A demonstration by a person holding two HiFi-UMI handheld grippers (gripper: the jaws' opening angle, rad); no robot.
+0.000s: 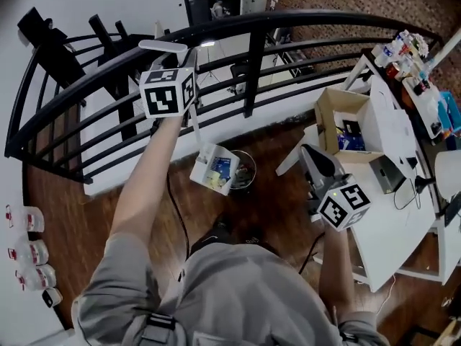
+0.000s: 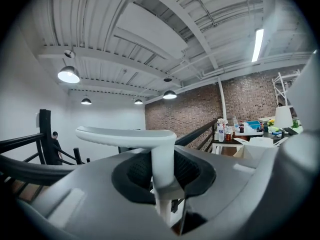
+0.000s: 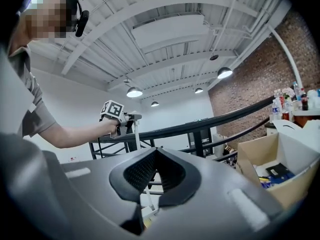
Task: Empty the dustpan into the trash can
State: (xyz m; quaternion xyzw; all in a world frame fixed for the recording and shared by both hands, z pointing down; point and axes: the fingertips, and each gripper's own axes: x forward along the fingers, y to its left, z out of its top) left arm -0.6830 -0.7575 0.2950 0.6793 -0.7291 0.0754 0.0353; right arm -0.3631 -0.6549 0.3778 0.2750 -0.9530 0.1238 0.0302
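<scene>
My left gripper is raised at the left, shut on the white upright handle of the dustpan. The white pan hangs below it with blue and yellow scraps inside, right beside the dark round trash can on the wooden floor. In the left gripper view the handle stands clamped between the jaws of the left gripper, its flat top grip above them. My right gripper is right of the can, shut with nothing in it; its own view shows the right gripper with its jaws together.
A black metal railing curves behind the trash can. At the right, an open cardboard box rests on a white table with bottles at its far end. Several plastic bottles stand on the floor at the left.
</scene>
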